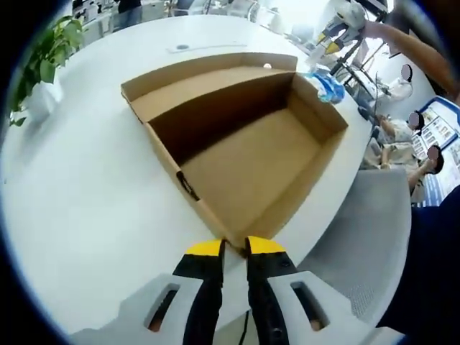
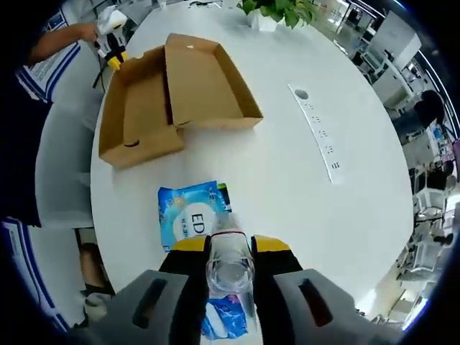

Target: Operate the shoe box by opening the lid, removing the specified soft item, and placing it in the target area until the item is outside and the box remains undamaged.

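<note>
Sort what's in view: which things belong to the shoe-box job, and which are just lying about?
Job:
- shoe box, lid open, inside bare
- blue soft pack, on the table outside the box, held by the right tongs
- left tongs at the box corner

Lying about:
- potted plant
- power strip

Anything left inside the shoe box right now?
Nothing: the shoe box shows a bare cardboard floor, lid folded back. The blue soft pack lies outside on the table, its near end pinched by the right gripper, which covers that part.

Blue packet [image 2: 188, 215] by the surface's near edge: large letters "ED" were readable; its smaller print was illegible.
</note>
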A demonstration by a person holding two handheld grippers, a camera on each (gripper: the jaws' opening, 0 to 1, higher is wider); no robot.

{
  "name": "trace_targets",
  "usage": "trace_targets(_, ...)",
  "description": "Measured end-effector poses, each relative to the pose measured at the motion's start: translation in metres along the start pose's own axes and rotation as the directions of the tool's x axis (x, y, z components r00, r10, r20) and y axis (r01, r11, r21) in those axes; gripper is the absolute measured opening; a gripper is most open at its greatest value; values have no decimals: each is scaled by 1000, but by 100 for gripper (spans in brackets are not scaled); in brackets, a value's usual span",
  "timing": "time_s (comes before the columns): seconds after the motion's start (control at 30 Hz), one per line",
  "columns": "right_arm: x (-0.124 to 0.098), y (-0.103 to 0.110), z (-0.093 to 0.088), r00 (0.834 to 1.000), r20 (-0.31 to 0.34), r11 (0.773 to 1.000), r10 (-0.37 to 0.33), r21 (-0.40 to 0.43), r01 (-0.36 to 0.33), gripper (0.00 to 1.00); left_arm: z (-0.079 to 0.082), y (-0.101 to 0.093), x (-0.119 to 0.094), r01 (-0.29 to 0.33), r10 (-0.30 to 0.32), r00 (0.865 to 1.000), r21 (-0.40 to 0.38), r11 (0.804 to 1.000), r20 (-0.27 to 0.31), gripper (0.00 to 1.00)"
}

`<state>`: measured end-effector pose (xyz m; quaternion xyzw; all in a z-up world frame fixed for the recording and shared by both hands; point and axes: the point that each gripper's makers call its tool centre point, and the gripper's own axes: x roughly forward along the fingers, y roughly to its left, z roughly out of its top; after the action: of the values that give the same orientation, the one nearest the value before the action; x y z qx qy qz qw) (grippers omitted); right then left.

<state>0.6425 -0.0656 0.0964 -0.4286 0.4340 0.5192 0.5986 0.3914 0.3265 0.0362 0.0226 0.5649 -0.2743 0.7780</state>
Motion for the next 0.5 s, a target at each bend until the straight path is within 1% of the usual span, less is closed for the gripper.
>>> trace_targets(0.03,1,-2,-1,1000,-9,1000,-4,-8,4,20,0,0,0,-1,1,1000,1,1000,-1,8)
trace_targets(0.07,3,-3,-2,1000,-28,999,-3,-35,2,20,0,0,1,-1,1,1000,6,1000,-3,8)
trace_targets(0.13,7,-7,-3,999,-40,999,-8,-43,6,20,0,1,1,-3,3,1000,7,1000,-6,8)
trace_targets(0.17,9,-8,-4,999,-52,998,0,-56,-3,20,0,0,1,-3,3,1000,9,1000,-6,8)
trace_targets(0.23,13,-12,-8,997,-75,997,-8,-72,2,20,0,1,1,-6,6,1000,10,1000,-6,8)
trace_targets(0.27,15,-12,-8,997,-73,997,-1,-74,-4,20,0,1,2,-6,6,1000,10,1000,-6,8)
trace_targets(0.33,19,-17,-11,996,-91,995,-13,-95,4,20,0,1,2,-7,7,1000,16,1000,-6,8)
trace_targets(0.4,24,-18,-12,996,-89,995,-6,-100,-3,20,0,1,2,-6,6,1000,15,1000,-6,8)
trace_targets(0.43,27,-18,-14,995,-99,993,-3,-119,-9,20,0,1,2,-6,6,1000,17,1000,-7,8)
trace_targets(0.5,33,-19,-16,994,-108,993,1,-119,-14,20,0,1,2,-5,5,1000,20,1000,-8,8)
